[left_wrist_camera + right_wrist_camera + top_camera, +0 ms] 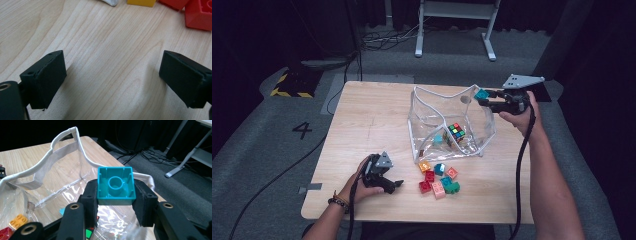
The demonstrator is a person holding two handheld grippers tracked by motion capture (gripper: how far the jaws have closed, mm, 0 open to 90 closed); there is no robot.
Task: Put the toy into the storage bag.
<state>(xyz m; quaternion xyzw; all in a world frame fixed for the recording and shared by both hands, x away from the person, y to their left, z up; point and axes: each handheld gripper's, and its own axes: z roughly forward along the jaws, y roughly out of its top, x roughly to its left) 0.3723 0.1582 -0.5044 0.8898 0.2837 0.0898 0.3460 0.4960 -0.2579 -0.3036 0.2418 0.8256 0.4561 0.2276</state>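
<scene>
A teal brick (115, 185) sits between the jaws of my right gripper (116, 195), hollow underside toward the camera. In the high view that gripper (486, 100) holds the teal brick (481, 94) just above the right rim of a clear plastic bag (449, 120) with white piping. Inside the bag lie a colour cube (456, 132) and a small teal piece (439, 139). My left gripper (393, 184) rests low on the table at the front left, jaws wide apart over bare wood (112, 75). Loose bricks (439, 179) lie in front of the bag.
The wooden table (367, 120) has free room on its left half. Red bricks (197, 15) and a yellow one (141, 2) lie just beyond the left gripper. A white desk frame (454, 25) stands on the carpet behind the table.
</scene>
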